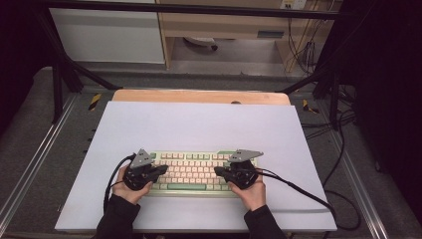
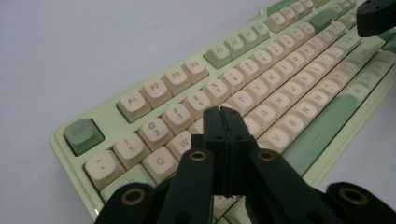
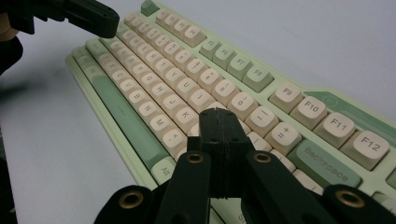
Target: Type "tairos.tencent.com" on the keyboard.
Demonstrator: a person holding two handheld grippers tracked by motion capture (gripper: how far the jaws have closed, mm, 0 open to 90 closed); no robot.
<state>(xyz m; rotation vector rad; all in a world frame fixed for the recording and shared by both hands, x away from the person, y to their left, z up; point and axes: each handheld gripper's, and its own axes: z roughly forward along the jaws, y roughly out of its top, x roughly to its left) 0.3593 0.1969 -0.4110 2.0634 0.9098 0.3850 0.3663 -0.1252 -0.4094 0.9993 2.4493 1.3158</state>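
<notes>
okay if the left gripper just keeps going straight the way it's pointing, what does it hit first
Most likely the keyboard itself. The left gripper, jaws shut and empty, slants down over the letter rows, so its tip should land on keycaps around R and T. Exact depth is hard to judge. The right gripper sits much farther along.

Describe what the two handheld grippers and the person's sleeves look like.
Both the left gripper and the right gripper are black, with two flat jaws on arms pinned by brass-ringed pivots. Each carries a grey three-cornered plate on top and trails a black cable over the white table. The person wears dark long sleeves.
</notes>
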